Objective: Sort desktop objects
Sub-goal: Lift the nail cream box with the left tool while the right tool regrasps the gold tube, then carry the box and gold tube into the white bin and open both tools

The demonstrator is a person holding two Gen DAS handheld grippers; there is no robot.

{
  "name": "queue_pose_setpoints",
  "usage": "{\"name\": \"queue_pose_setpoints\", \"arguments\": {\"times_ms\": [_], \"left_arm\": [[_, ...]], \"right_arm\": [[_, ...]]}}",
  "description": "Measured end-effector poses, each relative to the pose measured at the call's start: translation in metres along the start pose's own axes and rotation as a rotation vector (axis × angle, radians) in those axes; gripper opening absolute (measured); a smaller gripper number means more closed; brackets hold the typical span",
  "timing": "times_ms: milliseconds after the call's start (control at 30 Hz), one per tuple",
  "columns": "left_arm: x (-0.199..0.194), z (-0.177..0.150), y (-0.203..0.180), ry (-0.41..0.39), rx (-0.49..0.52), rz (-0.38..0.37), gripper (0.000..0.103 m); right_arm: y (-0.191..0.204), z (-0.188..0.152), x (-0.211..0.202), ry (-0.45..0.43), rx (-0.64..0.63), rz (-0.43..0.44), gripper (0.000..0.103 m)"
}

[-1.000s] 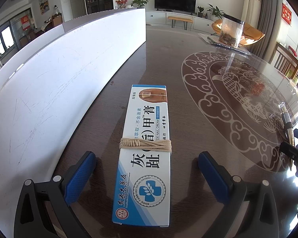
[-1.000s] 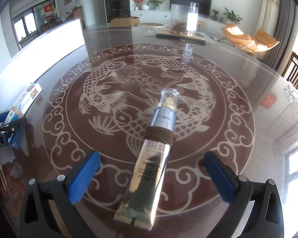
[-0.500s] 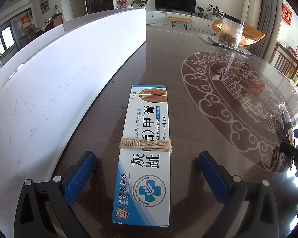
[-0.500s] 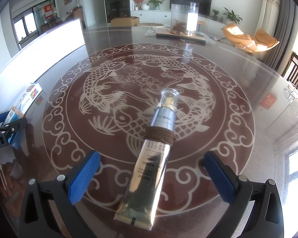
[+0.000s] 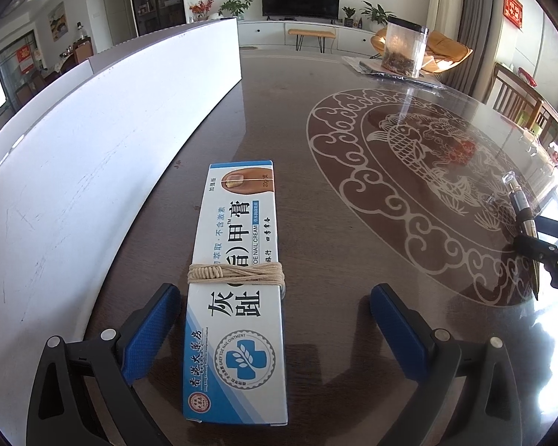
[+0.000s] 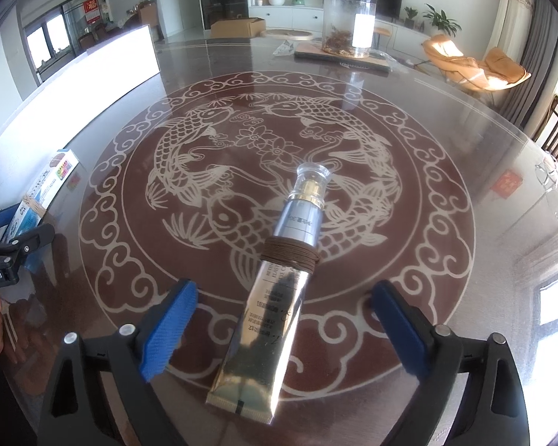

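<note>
Tube (image 6: pixel 279 286) — cap away, tilted right

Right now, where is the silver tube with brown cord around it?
In the right wrist view the silver tube with brown cord lies flat on the fish-patterned glass table, between the open right tongs, clear cap pointing away.

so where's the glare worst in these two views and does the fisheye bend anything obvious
Right wrist view: sunlight washes out the glass tabletop at right and the white board blows out; the silver tube mirrors the room. Left wrist view: light is more even, the nail cream box reads sharp, and the straight board bows into a curve.
</note>
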State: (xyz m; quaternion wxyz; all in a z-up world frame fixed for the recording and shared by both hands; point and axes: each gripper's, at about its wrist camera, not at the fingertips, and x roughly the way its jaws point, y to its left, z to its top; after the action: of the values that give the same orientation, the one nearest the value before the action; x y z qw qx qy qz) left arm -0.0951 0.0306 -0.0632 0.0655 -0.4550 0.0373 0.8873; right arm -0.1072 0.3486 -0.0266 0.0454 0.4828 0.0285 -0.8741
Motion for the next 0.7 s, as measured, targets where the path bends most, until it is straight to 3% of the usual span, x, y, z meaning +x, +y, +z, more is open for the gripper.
{"name": "queue_pose_setpoints", "arguments": {"times_ms": [67, 133, 233, 333, 500, 700], "left_arm": [[-0.006, 0.0, -0.002, -0.041, 0.017, -0.011, 0.062], [-0.009, 0.001, -0.003, -0.058, 0.032, -0.032, 0.044], [-0.02, 0.001, 0.001, -0.076, 0.001, -0.112, 0.043], [-0.047, -0.001, 0.005, -0.142, -0.021, -0.145, 0.043], [-0.084, -0.009, 0.012, -0.211, -0.054, -0.145, 0.043], [-0.133, -0.02, 0.045, -0.274, -0.169, -0.139, 0.043]], "right_arm": [[-0.006, 0.006, -0.003, -0.01, 0.031, -0.003, 0.031], [-0.01, 0.011, -0.001, -0.005, 0.038, -0.009, 0.027], [-0.01, 0.012, -0.01, -0.02, 0.056, 0.024, 0.027], [-0.003, 0.014, -0.035, -0.067, 0.05, 0.068, 0.027], [0.019, 0.025, -0.066, -0.121, -0.019, 0.119, 0.027], [0.064, 0.054, -0.091, -0.182, -0.097, 0.207, 0.027]]}}
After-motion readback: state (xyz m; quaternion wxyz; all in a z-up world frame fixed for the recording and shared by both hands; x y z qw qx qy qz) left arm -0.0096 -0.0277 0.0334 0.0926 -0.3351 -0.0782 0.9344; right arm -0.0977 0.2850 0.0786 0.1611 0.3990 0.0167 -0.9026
